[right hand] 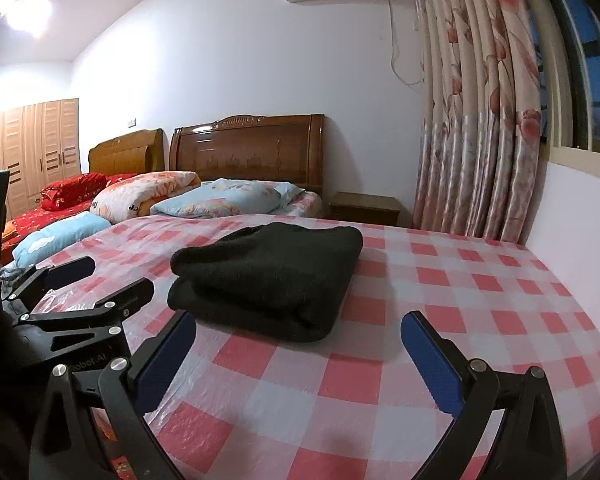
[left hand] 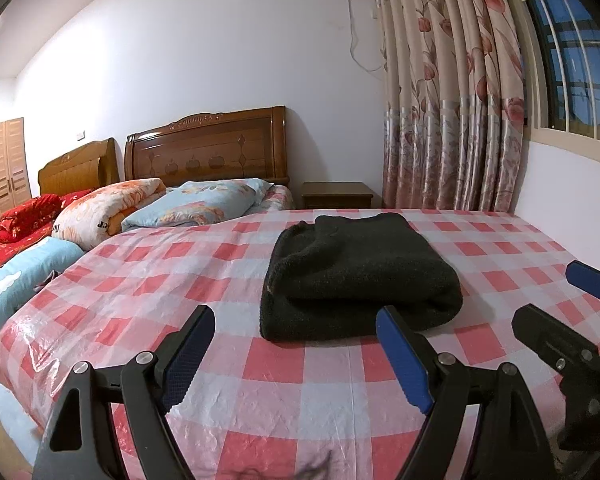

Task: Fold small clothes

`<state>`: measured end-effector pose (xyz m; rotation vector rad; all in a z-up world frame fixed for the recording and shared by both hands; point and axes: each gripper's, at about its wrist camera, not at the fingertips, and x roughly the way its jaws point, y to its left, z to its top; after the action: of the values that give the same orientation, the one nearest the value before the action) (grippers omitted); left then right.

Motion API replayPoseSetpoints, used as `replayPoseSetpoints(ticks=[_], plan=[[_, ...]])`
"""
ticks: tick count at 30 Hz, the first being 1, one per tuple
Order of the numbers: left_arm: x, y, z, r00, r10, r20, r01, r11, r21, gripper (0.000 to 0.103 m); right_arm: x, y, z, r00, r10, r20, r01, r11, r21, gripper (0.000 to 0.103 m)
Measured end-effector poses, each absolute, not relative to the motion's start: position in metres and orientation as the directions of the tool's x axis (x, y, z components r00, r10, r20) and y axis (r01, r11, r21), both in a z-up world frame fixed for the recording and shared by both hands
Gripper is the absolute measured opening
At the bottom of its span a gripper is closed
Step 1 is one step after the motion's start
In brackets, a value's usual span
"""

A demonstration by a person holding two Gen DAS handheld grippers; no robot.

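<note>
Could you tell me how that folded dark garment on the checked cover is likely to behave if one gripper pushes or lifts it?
The dark garment looks thick and fuzzy, so it is probably soft and floppy: lifted by one edge, the folded layers would likely fall open. The checked cover looks glossy like plastic, so a push may slide the bundle rather than crumple it.

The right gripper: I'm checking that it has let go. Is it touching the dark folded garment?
Apart. In the right wrist view the open right gripper has checked sheet visible between its pads and the dark folded garment.
</note>
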<state>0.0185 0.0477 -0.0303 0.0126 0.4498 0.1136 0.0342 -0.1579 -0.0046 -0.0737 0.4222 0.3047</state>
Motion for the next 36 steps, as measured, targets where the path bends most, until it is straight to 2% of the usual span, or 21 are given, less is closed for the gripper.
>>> replayPoseSetpoints(ticks=[36], plan=[[0.019, 0.0466, -0.0294, 0.893, 0.125, -0.432, -0.112, 0.992, 0.054, 0.085, 0.0393, -0.1553, -0.0126, 0.849, 0.263, -0.458, -0.304, 0.952, -0.018, 0.103]])
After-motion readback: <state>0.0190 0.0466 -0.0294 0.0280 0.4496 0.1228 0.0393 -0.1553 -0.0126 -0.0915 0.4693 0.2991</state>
